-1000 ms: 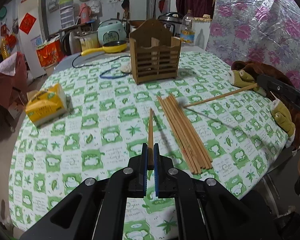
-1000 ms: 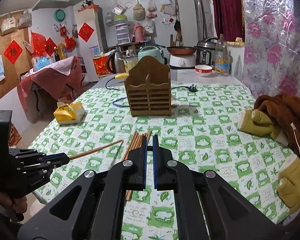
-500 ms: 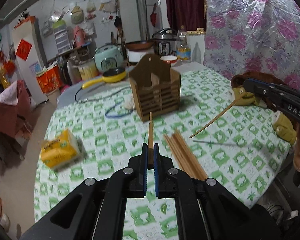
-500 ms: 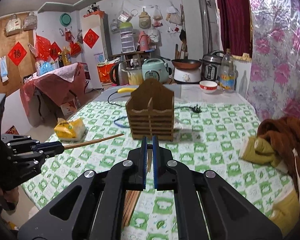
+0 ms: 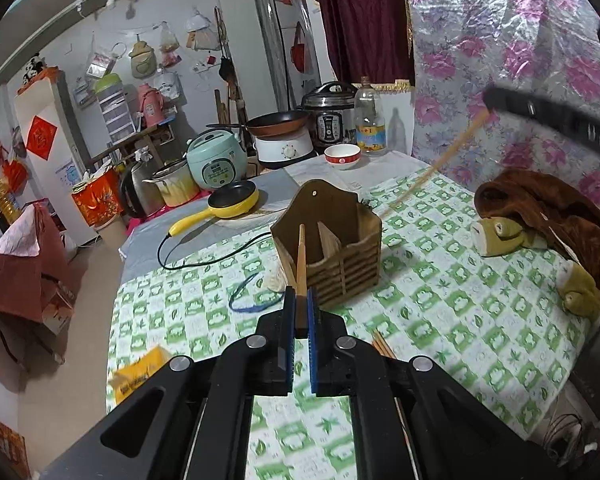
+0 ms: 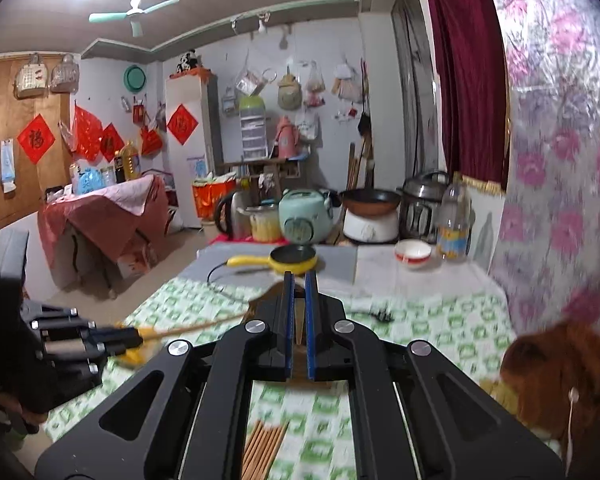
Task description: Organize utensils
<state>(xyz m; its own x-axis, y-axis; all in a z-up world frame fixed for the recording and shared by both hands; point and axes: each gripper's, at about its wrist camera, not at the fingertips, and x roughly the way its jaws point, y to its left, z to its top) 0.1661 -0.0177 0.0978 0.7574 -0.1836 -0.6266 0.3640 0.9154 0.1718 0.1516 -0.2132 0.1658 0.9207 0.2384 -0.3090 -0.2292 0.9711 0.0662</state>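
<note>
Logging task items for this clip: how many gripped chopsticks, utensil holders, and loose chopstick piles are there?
Thin wooden chopsticks gripped: 2 (left chopstick in left gripper, right chopstick in right gripper)
Brown slatted wooden holder: 1
Loose chopstick pile, sticks uncountable: 1
Total: 4

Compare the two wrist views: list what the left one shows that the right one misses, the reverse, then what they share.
Only the left wrist view: the open top of the brown slatted wooden utensil holder, with the chopstick clamped in the left gripper pointing at it.
Only the right wrist view: the mint ceiling fan.
Both: the green-and-white checked tablecloth, the yellow frying pan and loose wooden chopsticks on the cloth.
</note>
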